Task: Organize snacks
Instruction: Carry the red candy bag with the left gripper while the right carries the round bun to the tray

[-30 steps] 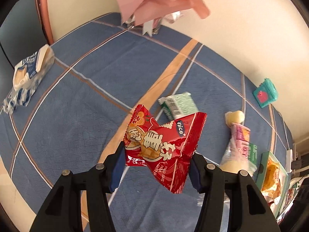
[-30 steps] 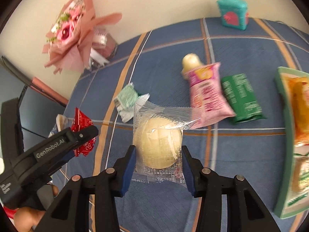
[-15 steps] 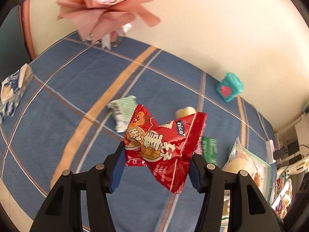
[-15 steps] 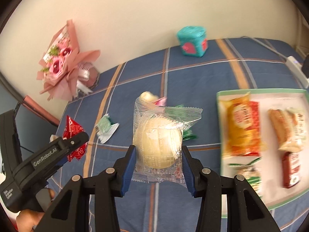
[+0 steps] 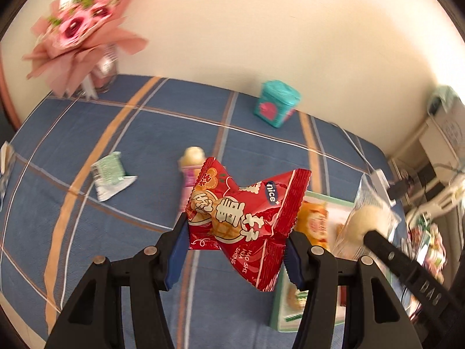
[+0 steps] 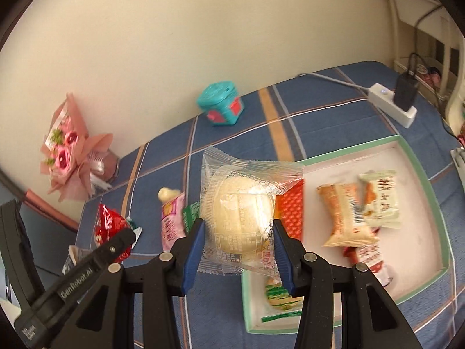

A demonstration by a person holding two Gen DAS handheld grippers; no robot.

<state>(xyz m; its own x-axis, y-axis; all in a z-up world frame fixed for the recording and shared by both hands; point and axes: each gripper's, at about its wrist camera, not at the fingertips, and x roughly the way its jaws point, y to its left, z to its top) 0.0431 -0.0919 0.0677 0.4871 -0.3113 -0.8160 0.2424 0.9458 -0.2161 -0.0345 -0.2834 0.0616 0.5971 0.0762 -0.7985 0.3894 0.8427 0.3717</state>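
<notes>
My left gripper [image 5: 235, 247] is shut on a red snack packet [image 5: 247, 212], held above the blue checked cloth. My right gripper [image 6: 237, 248] is shut on a clear-wrapped pale bun [image 6: 241, 215], held over the left edge of the green-rimmed white tray [image 6: 430, 192]. Several packets lie in the tray, among them an orange one [image 6: 345, 218] and a pale one [image 6: 380, 200]. In the left wrist view the bun [image 5: 369, 218] and the tray [image 5: 279, 314] show at right. The right wrist view shows the red packet [image 6: 109, 229] and left gripper at lower left.
On the cloth lie a pink pouch [image 6: 171, 221], a dark green packet [image 6: 190, 215] and a mint packet [image 5: 109, 174]. A teal box [image 6: 222, 103] and a pink bouquet [image 6: 72, 151] stand by the wall. A white power strip [image 6: 392, 104] with a cable lies at far right.
Both grippers have moved right and upward with their packets still gripped. The tray has come fully into the right wrist view and into the left one.
</notes>
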